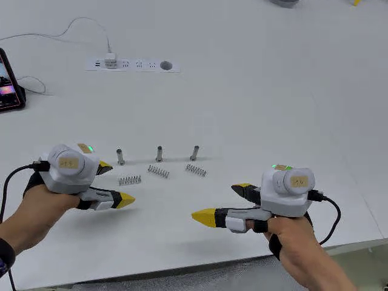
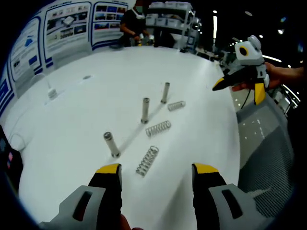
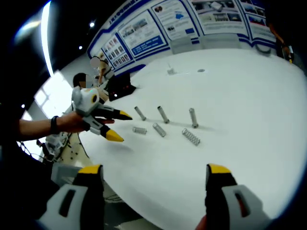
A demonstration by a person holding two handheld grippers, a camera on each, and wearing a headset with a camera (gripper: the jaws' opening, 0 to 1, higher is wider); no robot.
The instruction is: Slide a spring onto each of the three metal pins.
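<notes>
Three upright grey metal pins [image 1: 159,153] stand in a row on the white workbench [image 1: 273,109]; three coiled steel springs [image 1: 158,171] lie loose just nearer, one per pin. The yellow-tipped left gripper [image 1: 120,182] and right gripper [image 1: 215,200] flank them, jaws apart and empty, seemingly poised for pickup.
</notes>
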